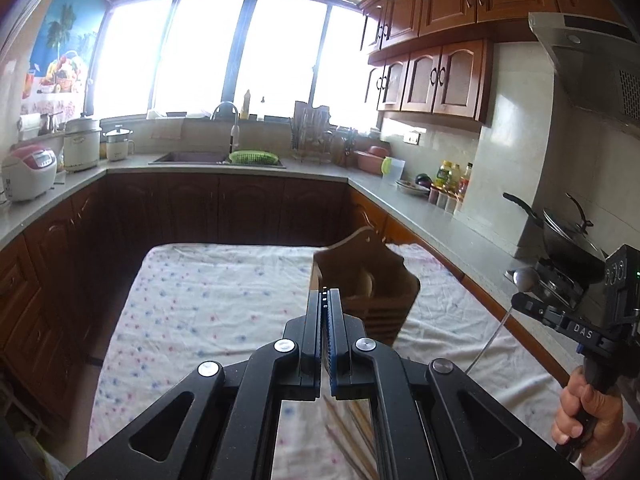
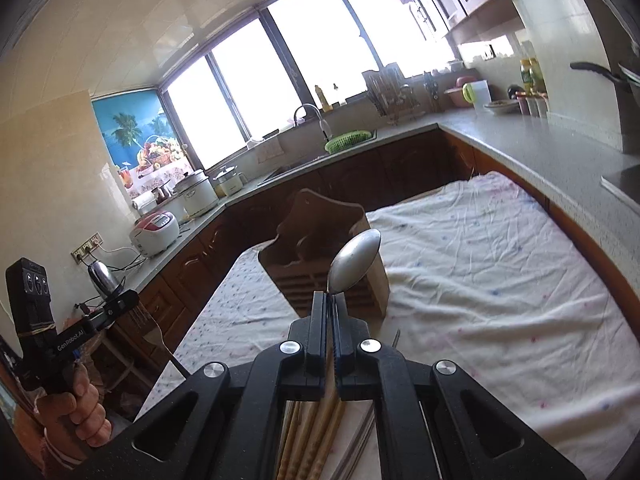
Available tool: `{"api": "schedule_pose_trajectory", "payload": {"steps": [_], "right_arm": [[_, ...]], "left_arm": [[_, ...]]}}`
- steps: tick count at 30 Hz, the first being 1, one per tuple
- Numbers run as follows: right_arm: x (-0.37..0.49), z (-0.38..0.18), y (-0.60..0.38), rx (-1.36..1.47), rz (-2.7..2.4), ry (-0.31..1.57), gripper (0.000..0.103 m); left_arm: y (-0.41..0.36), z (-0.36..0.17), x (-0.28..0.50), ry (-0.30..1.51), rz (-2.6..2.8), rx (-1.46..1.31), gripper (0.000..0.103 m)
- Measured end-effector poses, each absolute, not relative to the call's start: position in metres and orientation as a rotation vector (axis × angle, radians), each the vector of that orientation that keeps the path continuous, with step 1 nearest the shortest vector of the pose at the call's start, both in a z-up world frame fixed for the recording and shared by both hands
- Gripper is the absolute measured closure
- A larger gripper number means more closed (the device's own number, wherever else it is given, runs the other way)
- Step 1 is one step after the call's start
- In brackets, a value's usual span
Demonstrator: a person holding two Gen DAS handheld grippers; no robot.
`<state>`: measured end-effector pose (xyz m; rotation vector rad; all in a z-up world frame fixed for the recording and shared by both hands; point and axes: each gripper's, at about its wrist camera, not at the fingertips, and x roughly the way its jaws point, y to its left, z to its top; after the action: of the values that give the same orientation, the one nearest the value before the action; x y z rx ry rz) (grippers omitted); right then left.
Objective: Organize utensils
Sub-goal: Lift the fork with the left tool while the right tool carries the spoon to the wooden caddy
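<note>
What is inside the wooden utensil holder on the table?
Nothing rises above the rim of the brown wooden utensil holder. The visible upper part of its compartments looks empty; the bottoms are hidden by its front wall.

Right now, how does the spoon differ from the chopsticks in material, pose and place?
The spoon is shiny metal; the chopsticks look like pale wood. The spoon is a single piece, the chopsticks are several. The spoon stands bowl-up, clamped in the right gripper above the table, while the chopsticks lie flat on the cloth. Neither is in the wooden holder yet.
</note>
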<state>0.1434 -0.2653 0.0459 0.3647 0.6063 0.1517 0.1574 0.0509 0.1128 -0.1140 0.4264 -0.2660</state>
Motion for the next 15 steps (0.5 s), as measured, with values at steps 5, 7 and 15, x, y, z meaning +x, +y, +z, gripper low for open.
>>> {"api": "schedule_pose_trajectory", "payload": {"steps": [5,7,15], "right_arm": [[0.181,0.074,-0.265,0.295,0.109,0.504,0.101],[0.199,0.084,-0.266,0.274,0.091,0.465,0.101],[0.26,0.084,-0.256,0.165,0.034,0.413,0.101]], "left_arm": [[0.04,0.135,0.202,0.345,-0.224,-0.114,0.103],[0.035,0.141,0.223,0.319,-0.209,-0.115,0.103],[-0.004,0.107,0.3,0.284,-0.12,-0.079,0.102]]}}
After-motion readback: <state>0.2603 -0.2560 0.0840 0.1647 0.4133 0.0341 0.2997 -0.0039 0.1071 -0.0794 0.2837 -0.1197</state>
